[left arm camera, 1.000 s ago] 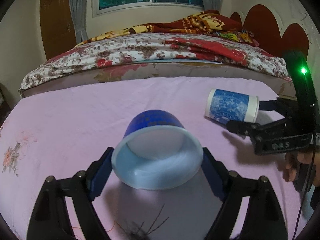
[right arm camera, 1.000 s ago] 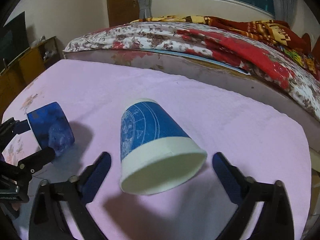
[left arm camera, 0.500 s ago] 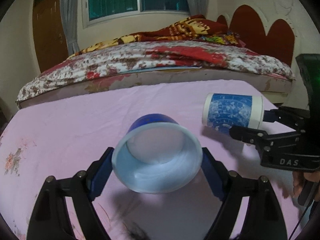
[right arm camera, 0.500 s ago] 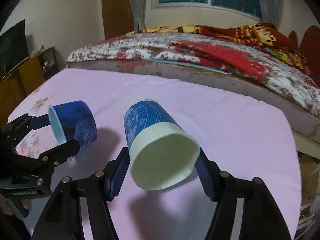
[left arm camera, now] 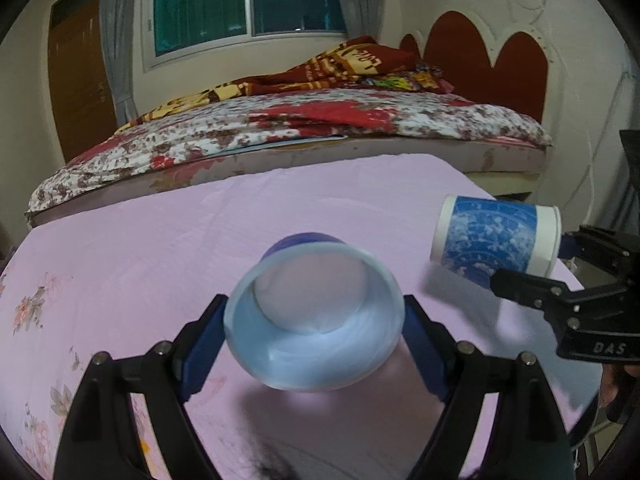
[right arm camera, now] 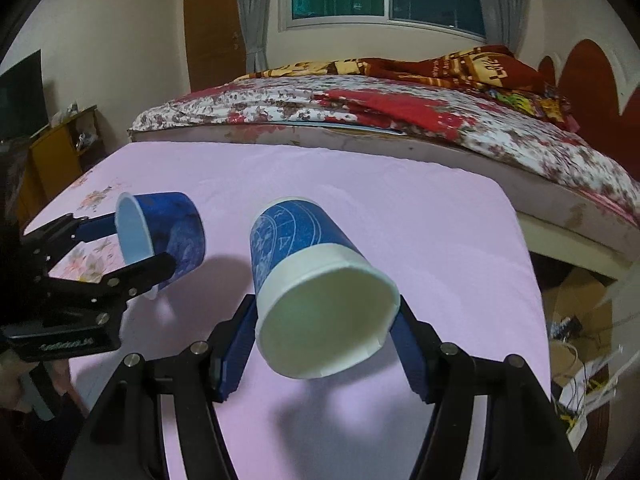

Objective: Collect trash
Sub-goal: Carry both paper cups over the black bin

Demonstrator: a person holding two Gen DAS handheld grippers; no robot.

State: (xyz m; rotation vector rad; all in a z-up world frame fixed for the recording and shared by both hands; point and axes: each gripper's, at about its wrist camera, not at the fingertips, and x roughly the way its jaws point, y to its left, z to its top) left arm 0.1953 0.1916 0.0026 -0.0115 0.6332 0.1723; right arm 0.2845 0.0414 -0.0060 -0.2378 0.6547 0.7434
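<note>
Cups are hanging above the pink sheet (left arm camera: pixel 160 248), one in each claw. On the left, the left claw (left arm camera: pixel 314 334) is clamping a dark blue cup (left arm camera: pixel 316 320) by its sides, mouth facing the camera. To its right, the right claw (right arm camera: pixel 324 332) is gripping a blue-and-white paper cup (right arm camera: pixel 308 272) near its rim, tilted with the base pointing away. Behind both, a flowered bed (right arm camera: pixel 400 120) is sitting under the window (left arm camera: pixel 248 0).

Each claw (left arm camera: pixel 314 340) has black arms, silver screws and blue pads (left arm camera: pixel 202 350).
</note>
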